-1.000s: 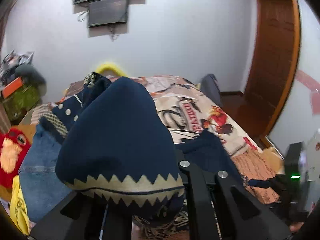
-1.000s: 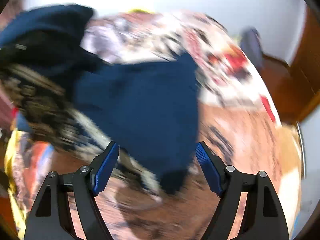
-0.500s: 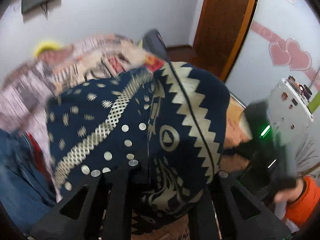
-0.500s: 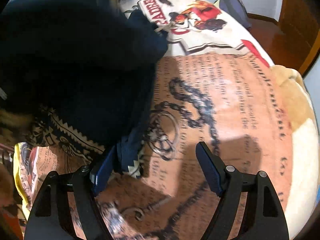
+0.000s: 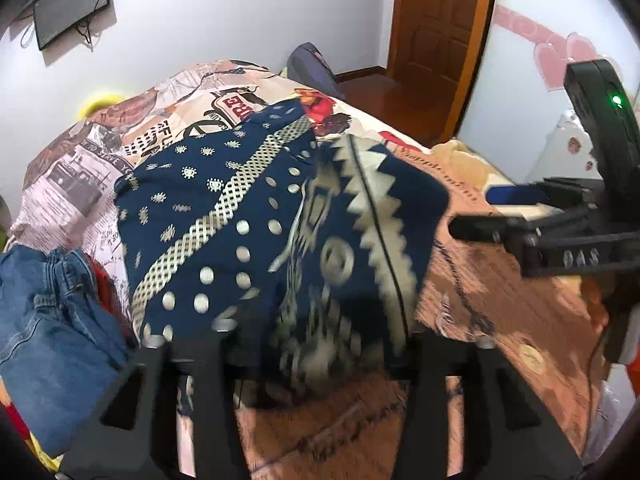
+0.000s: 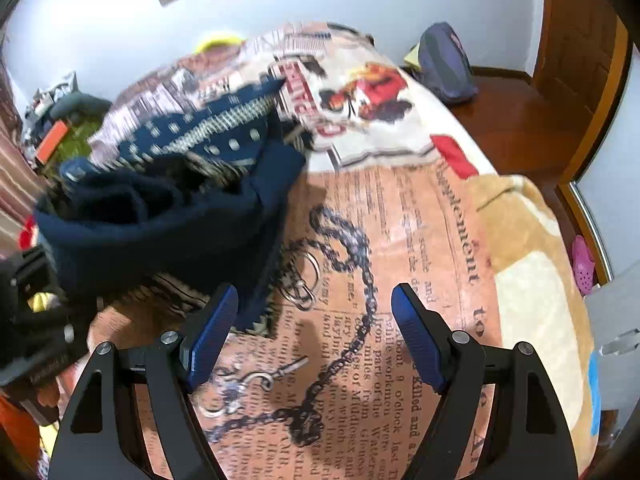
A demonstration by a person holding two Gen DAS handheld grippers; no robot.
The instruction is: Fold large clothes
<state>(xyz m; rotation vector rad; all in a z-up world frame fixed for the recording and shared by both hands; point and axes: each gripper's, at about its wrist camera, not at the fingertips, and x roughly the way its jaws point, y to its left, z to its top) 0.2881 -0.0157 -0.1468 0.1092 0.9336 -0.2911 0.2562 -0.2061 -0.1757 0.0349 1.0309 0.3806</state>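
Observation:
A navy garment (image 5: pixel 256 220) with cream dots and zigzag bands lies bunched on the printed bedspread (image 5: pixel 480 292). It drapes over my left gripper (image 5: pixel 320 344), and its cloth hides the fingertips, so I cannot see whether the jaws hold it. In the right wrist view the garment (image 6: pixel 168 208) sits to the left. My right gripper (image 6: pixel 312 336) is open and empty above the bedspread (image 6: pixel 420 240), its left finger beside the garment's edge. The right gripper also shows in the left wrist view (image 5: pixel 532 216).
Blue jeans (image 5: pixel 44 340) lie at the left beside the garment. A dark bag (image 6: pixel 444 64) sits off the bed's far corner, near a wooden door (image 5: pixel 440 28). A screen (image 5: pixel 72 0) hangs on the wall. Cluttered items (image 6: pixel 56 120) are at the far left.
The garment has come down from a raised heap and spread onto the bed, patterned side up. My left gripper swung right and lower. My right gripper stays open, now beside the garment's edge.

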